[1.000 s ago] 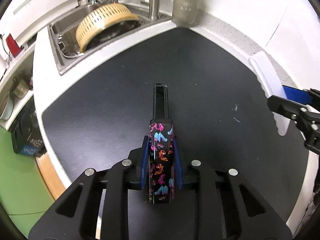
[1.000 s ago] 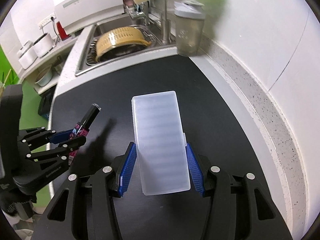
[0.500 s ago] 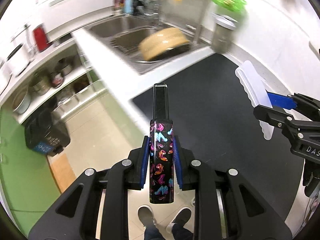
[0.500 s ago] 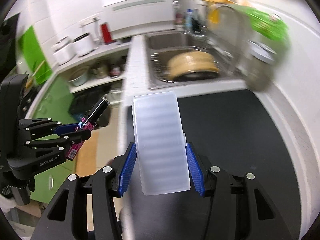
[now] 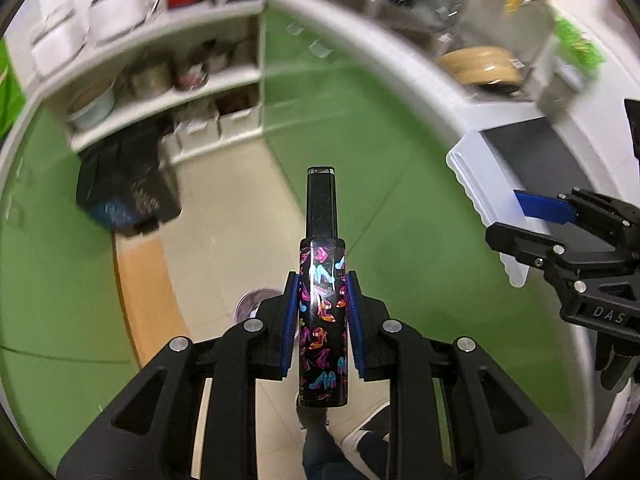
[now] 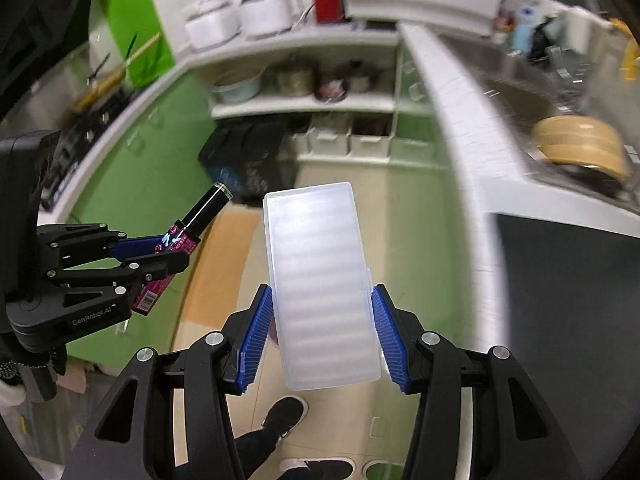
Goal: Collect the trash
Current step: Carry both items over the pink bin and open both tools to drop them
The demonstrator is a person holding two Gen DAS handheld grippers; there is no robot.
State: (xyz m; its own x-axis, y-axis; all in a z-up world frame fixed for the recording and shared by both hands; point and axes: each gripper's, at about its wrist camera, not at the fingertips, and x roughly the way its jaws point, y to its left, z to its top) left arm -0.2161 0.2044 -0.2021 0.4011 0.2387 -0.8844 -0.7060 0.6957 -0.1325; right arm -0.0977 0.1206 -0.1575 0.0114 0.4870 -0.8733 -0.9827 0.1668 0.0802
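1. Left gripper (image 5: 322,312): its blue pads clamp a slim black tube (image 5: 323,320) printed with coloured shoes, the plain black cap pointing forward, away from the camera.
2. Right gripper (image 6: 322,340): its blue pads pinch a translucent white plastic box (image 6: 320,280) by its long sides, lid face up.
3. Both items hang in the air above the tiled floor (image 5: 224,216), off the counter; from the left wrist view the box and right gripper sit to the right, well apart from the tube.
4. Beyond stand green cabinets (image 6: 132,168), open shelves (image 6: 304,100) with pots, and a black bin (image 6: 248,160) against them.
5. To the right runs a white counter (image 6: 452,120) with a sink holding a yellow colander (image 6: 580,144).
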